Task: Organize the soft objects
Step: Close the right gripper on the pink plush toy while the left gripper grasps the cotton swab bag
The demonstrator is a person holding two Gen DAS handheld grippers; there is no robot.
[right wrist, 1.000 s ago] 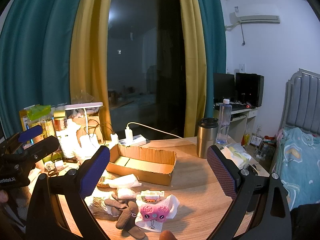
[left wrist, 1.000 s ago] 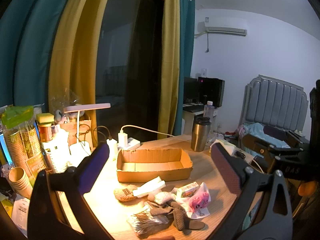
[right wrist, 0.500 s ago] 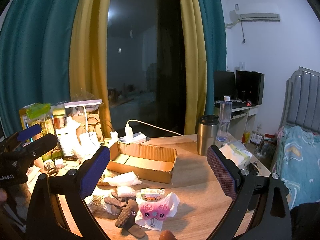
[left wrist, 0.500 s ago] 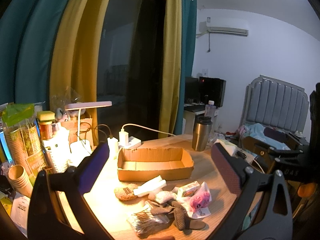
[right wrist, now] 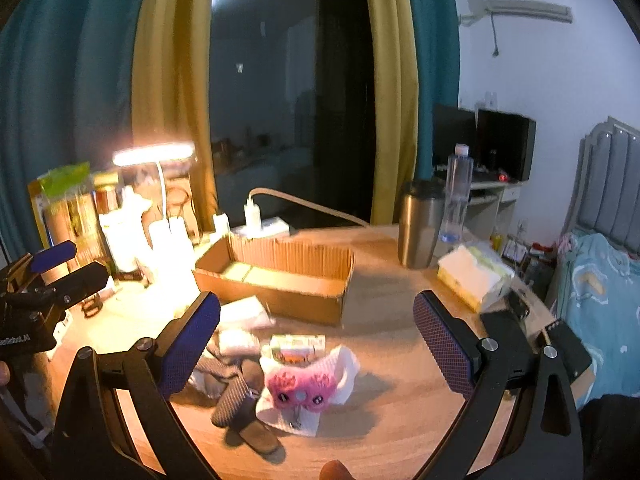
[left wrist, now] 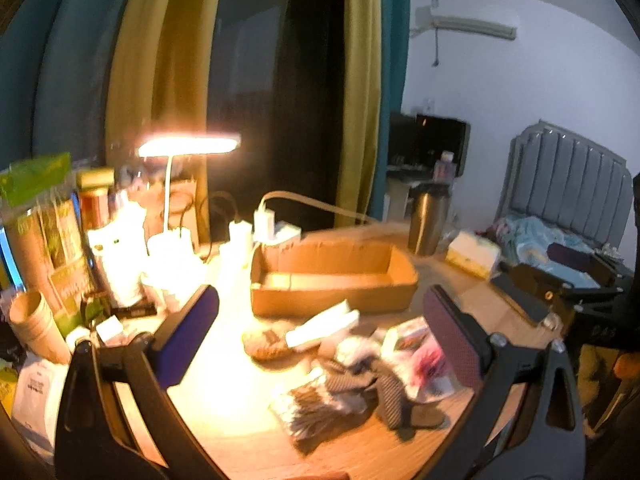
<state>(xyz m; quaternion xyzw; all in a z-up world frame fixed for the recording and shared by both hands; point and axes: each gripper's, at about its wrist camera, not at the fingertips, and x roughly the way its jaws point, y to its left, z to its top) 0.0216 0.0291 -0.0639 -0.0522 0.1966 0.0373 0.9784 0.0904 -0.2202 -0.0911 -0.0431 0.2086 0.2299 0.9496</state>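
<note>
Both grippers, left and right, hover with fingers apart, holding nothing, above the soft pile at the surface's near edge, the empty box waiting behind it.

wrist views above table, sharing box

Right gripper: jaws wide apart, above the pile
Pink plush item: on white cloth, beside dark socks
Cardboard box: open, behind the pile
Table lamp: lit, left
</note>
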